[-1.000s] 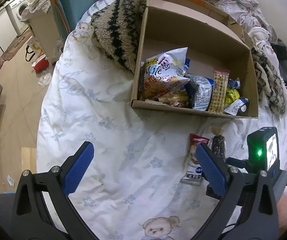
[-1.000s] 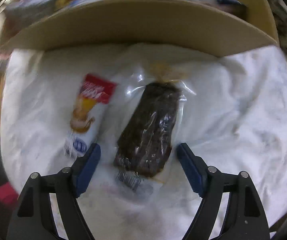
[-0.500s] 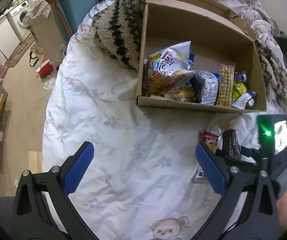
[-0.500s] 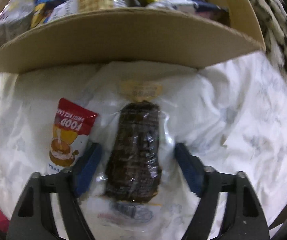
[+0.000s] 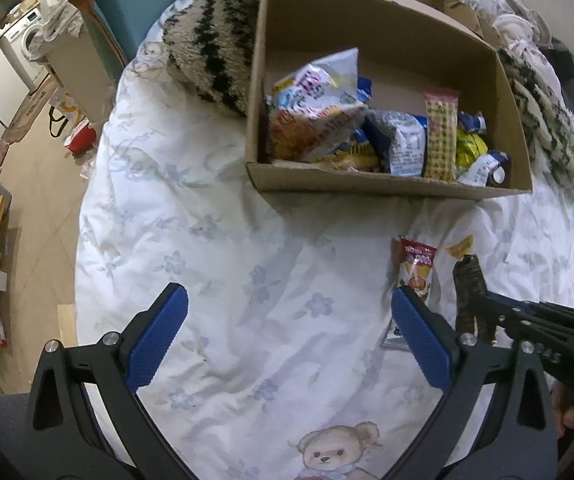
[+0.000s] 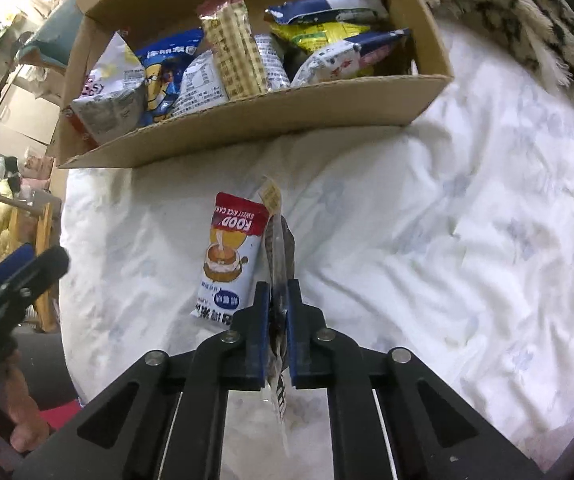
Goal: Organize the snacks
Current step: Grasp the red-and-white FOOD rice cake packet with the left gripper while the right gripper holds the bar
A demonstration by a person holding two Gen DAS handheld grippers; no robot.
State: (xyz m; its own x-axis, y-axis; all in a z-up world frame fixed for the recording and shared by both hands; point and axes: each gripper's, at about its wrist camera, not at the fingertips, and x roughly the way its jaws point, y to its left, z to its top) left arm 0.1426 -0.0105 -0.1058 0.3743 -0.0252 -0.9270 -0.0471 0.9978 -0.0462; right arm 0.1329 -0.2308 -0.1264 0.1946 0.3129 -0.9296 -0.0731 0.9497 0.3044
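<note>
1. Your right gripper (image 6: pixel 277 300) is clamped on the dark bar in clear wrap (image 6: pixel 281 248), held edge-up above the quilt (image 6: pixel 427 240).
2. Your left gripper (image 5: pixel 287 320) gapes wide, holding nothing.
3. The red-topped rice cake packet (image 6: pixel 227 256) lies flat just beside the bar.
4. The cardboard box (image 6: pixel 247 128) of snacks sits beyond.

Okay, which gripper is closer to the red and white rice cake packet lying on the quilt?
Right. The right gripper, shut on the dark brownie packet, sits just beside the rice cake packet. The left gripper is open, farther off to the packet's left.
</note>
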